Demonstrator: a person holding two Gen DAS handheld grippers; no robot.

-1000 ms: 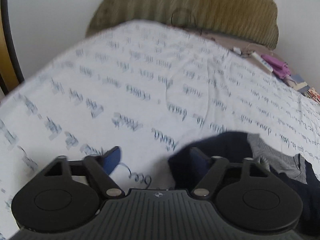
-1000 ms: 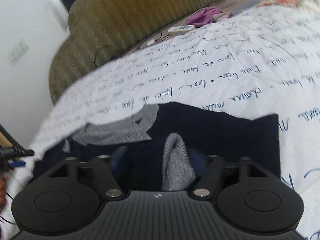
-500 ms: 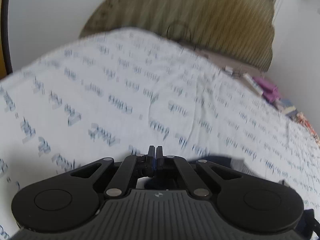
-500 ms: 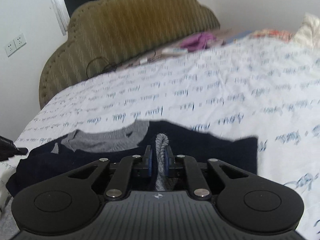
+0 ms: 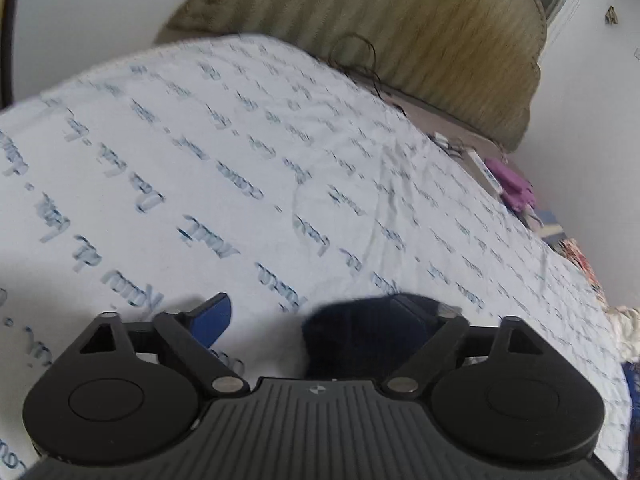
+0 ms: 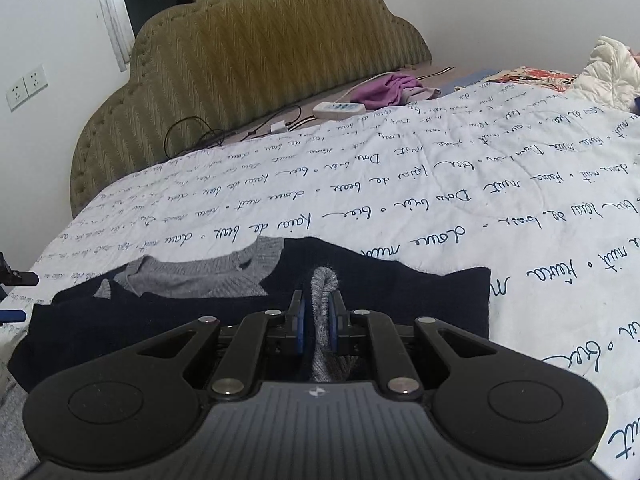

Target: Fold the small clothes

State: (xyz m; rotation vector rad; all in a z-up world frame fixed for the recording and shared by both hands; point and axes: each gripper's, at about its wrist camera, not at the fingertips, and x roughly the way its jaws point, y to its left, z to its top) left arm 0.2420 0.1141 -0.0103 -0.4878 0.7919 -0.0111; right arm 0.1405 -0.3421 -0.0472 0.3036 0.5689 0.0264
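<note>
Jaws, right gripper (image 6: 317, 322): clamping grey cuff (image 6: 323, 280) | left gripper (image 5: 310, 320): opening

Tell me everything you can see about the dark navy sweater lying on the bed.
The navy sweater is a dark knit with grey ribbed trim at the neck, lying mostly flat on the white script-printed quilt. A grey ribbed cuff rises from it, pinched upright in the shut right gripper. The left gripper is opening, with dark fabric by its right finger.
</note>
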